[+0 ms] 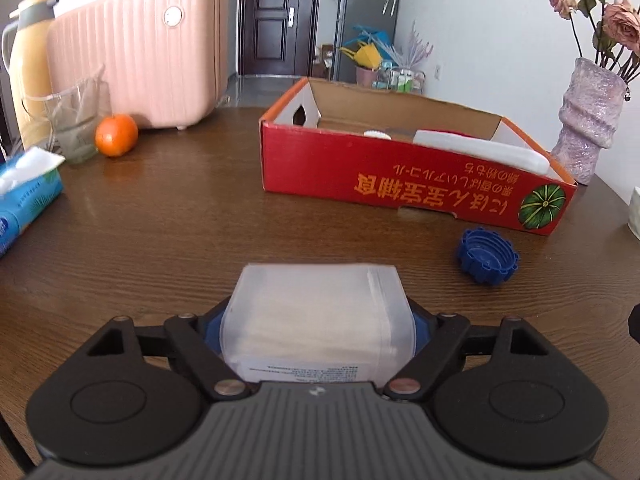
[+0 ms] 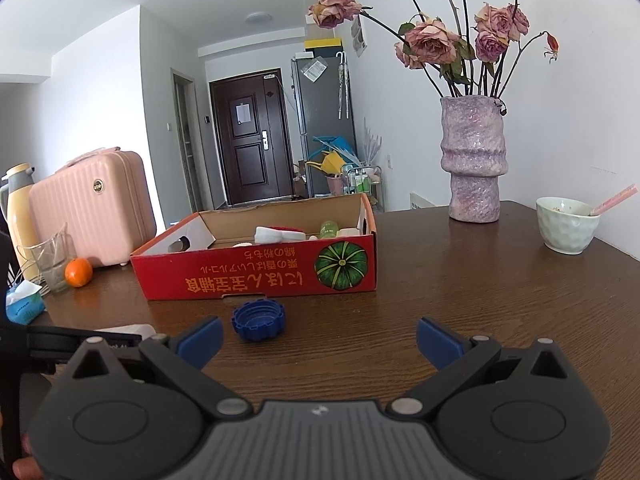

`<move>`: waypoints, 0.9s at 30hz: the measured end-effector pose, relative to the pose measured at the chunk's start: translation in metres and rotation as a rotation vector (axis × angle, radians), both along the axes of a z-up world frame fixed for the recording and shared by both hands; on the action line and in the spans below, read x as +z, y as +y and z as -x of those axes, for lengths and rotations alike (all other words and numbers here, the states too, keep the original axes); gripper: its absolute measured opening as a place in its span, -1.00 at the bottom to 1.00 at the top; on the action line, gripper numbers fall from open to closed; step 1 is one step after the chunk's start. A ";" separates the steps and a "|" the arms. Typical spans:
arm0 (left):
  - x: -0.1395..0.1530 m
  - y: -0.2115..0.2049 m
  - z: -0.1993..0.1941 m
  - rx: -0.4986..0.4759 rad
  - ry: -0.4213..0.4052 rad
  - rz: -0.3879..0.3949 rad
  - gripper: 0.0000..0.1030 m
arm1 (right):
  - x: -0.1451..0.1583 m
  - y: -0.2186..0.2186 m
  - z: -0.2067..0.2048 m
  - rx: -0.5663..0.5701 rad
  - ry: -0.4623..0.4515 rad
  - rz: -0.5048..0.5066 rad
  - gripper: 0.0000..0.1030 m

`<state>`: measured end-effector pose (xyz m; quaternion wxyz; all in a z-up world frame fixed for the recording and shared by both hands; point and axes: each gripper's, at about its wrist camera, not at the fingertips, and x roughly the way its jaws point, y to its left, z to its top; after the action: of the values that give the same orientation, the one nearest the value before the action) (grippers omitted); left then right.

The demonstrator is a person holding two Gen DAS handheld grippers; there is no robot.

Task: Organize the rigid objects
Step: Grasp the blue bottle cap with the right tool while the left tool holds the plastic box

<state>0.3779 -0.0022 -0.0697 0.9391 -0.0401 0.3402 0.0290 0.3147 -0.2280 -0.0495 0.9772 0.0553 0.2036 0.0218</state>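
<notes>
left fingers (image 1: 320, 320): blue pads pressed against both sides of a translucent plastic box (image 1: 320, 312), low over the brown table (image 1: 180, 220). right fingers (image 2: 319, 340): spread, nothing between them. blue cap (image 2: 258, 322): on table, just before red cardboard tray (image 2: 256, 276) holding small items. orange (image 1: 116, 135): far left.

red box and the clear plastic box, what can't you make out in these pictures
- Red box contents: left wrist view, its front wall hides all but a white piece; right wrist view shows more items, too small to identify.
- Clear plastic box: left wrist view, the label is cut off by the gripper body and blurred; the left gripper fingers are mostly hidden behind it, so contact is unclear.
- Bowl: right wrist view, the rim hides what is inside.
</notes>
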 end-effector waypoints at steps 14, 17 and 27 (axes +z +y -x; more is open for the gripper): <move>0.033 0.019 0.030 0.009 -0.158 0.009 0.61 | -0.003 0.003 -0.003 0.009 0.012 0.013 1.00; 0.037 0.025 0.036 0.009 -0.175 0.020 0.61 | -0.005 0.005 -0.006 0.017 0.023 0.020 1.00; 0.047 0.044 0.052 0.033 -0.228 0.026 0.61 | -0.013 0.029 -0.042 0.118 0.096 0.105 1.00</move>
<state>0.3255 0.0423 -0.0229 0.9705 -0.0608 0.2308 0.0355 0.3563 -0.1992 -0.0628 0.9650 -0.0073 0.2539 0.0660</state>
